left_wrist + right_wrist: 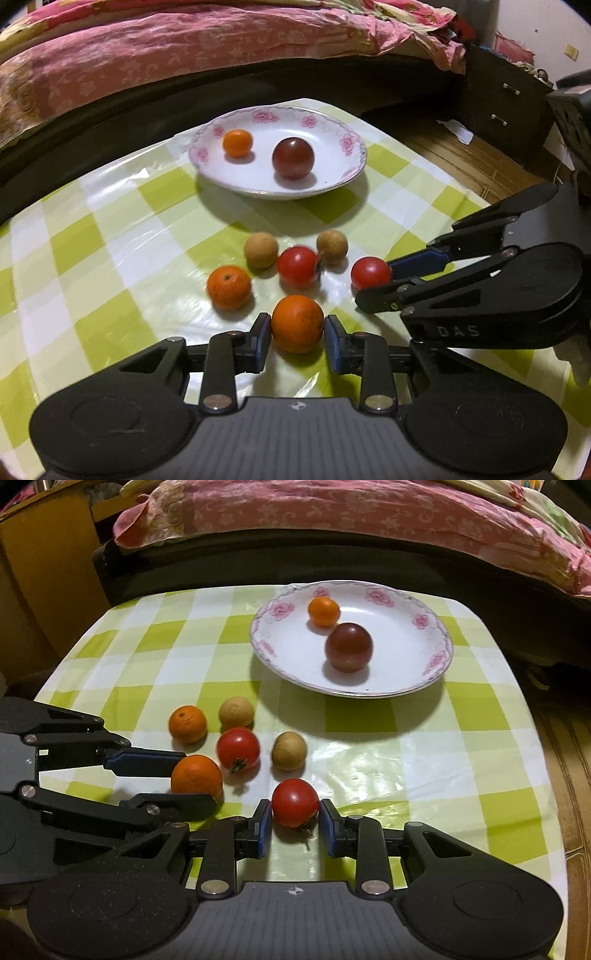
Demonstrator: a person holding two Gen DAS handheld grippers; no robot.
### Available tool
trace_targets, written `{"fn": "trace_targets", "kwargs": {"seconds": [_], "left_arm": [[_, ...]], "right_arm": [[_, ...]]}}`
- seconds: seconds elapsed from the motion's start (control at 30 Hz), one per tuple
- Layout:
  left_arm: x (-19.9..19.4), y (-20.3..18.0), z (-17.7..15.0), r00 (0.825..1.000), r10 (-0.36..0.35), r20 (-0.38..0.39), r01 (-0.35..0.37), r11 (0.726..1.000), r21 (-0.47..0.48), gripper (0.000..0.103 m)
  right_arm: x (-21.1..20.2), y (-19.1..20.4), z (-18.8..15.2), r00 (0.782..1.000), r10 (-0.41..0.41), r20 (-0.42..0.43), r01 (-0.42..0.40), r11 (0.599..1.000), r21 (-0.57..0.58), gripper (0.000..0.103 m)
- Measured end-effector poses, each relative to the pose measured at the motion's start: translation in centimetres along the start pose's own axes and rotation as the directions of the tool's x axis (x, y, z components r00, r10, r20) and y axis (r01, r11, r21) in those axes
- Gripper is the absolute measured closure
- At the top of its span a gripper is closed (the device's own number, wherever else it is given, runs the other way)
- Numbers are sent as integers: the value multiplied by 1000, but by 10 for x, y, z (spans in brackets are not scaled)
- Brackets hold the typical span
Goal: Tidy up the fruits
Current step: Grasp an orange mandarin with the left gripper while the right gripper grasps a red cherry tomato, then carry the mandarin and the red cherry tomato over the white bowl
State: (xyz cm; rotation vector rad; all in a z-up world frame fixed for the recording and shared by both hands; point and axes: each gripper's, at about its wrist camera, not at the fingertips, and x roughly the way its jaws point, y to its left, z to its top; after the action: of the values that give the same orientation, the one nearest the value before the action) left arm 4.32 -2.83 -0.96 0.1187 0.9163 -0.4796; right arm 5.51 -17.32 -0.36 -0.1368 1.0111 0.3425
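Note:
A white floral plate [343, 162] [413, 679] holds a small orange [238, 143] [324, 611] and a dark red plum-like fruit [293, 158] [348, 647]. On the table my left gripper [297, 328] [192, 775] is shut on a large orange [297, 323] [196, 778]. My right gripper [295, 808] [373, 280] is shut on a red tomato [295, 802] [370, 272]. Another tomato [297, 266] [238, 748], an orange [229, 287] [187, 723] and two brown longans [260, 249] [332, 241] lie loose between.
The table wears a green and white checked cloth [110, 258] [406, 768]. A bed with a pink quilt [166, 55] [351, 509] runs along the far edge. A dark drawer cabinet [506, 103] stands at the right, a wooden cabinet [44, 572] at the left.

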Motion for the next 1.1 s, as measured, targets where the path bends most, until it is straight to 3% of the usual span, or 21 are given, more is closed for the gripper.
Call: {"fn": "trace_targets", "kwargs": {"seconds": [0.5,0.63,0.7,1.1], "left_arm": [[11,-3,4,1000,3,-8,-3,1000,21,64],[16,-1,5,1000,-1,-14,1,1000,12,63],[17,-1,6,1000,-1,-13,1,1000,13,63],[19,-3,8,1000,15,-4,-15,999,29,63]], "right_arm": [[-6,6,-13,1000,6,31,-5,1000,-28,80],[-4,0,-11,998,23,53,-23,1000,-9,78],[-3,-1,-10,998,32,61,-32,999,-7,72],[3,-4,-6,995,43,92,-41,999,-21,71]]}}
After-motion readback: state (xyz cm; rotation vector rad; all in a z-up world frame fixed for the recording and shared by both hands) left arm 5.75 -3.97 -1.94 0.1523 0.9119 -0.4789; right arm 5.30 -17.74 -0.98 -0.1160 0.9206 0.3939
